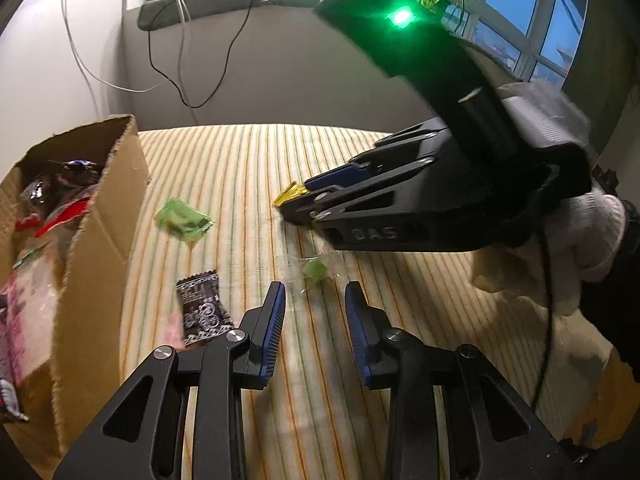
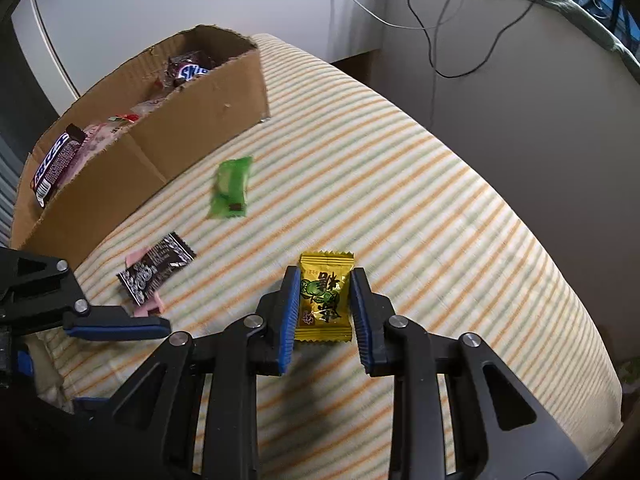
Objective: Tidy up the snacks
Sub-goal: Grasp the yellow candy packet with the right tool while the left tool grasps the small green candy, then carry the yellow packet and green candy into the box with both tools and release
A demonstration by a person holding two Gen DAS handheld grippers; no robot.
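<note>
- While the yellow candy packet lies flat on the striped table, the right gripper brackets its sides, narrowed, pads touching or nearly so.
- Light, crinkly, slippery film: pinch mid-body.
- Left gripper, narrow, holds nothing; a clear-wrapped green candy lies just beyond.

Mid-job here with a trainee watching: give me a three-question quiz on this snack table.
1. True or false: the yellow packet lies between the pads of the right gripper.
2. Which loose snack lies nearest the cardboard box? A) green packet B) black packet C) yellow packet
3. Fill in: the left gripper hovers over a clear-wrapped ____ candy on the striped cloth.

Key: 1 true; 2 B, almost against its wall in the left wrist view; 3 green.
</note>
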